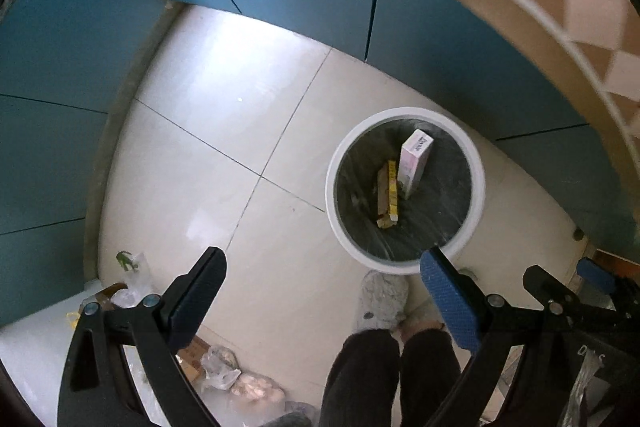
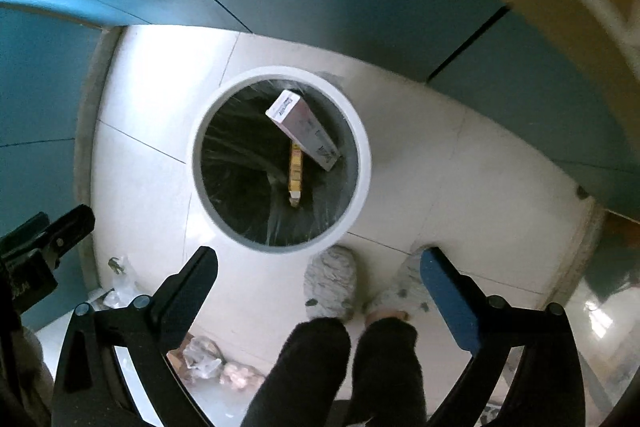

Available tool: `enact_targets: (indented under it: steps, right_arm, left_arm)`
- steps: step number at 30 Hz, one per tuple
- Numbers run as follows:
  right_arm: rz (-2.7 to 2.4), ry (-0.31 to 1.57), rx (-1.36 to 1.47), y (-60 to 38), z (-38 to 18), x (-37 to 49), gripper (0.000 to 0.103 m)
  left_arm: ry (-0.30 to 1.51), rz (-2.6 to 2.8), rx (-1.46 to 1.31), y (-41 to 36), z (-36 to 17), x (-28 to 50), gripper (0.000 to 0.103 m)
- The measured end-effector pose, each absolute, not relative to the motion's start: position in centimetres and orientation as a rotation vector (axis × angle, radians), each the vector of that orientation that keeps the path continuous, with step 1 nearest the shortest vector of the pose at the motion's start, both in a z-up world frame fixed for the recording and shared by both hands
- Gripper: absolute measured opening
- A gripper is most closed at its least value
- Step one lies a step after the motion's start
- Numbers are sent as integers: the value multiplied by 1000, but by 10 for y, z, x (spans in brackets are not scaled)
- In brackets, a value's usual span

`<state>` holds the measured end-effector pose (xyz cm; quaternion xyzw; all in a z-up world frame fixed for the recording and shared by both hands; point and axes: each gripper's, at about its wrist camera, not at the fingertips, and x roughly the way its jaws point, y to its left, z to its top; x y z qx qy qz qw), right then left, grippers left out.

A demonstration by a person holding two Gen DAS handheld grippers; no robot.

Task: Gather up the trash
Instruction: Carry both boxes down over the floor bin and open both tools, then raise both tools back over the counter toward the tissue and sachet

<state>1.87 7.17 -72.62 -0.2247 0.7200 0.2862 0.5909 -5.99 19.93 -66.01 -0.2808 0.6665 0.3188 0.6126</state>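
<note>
Flanking bin [image 2: 362, 163]: plastic bags [image 2: 202, 353], slippered feet [image 2: 332, 281]; teal cabinets [image 2: 360, 11] behind.

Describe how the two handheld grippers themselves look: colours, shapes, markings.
Both look alike. The left gripper has a glossy black frame of angular, open triangular arms joined by round silver-blue bolts. Its fingers are flat paddles; the pad faces are blue with a fine dotted texture. The right gripper has the same black frame, bolts and blue pads. No cables show. White lettering on the right gripper's body in the left view is unreadable.
</note>
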Motion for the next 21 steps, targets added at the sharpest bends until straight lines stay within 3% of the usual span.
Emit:
enact_targets:
  steps: [9, 21]
  right_arm:
    - [663, 1605, -508, 67, -604, 5, 102]
    - [733, 1480, -451, 41, -396, -17, 102]
  left_arm:
    - [1500, 703, -575, 180, -547, -76, 99]
    - [1389, 684, -559, 154, -395, -97, 99]
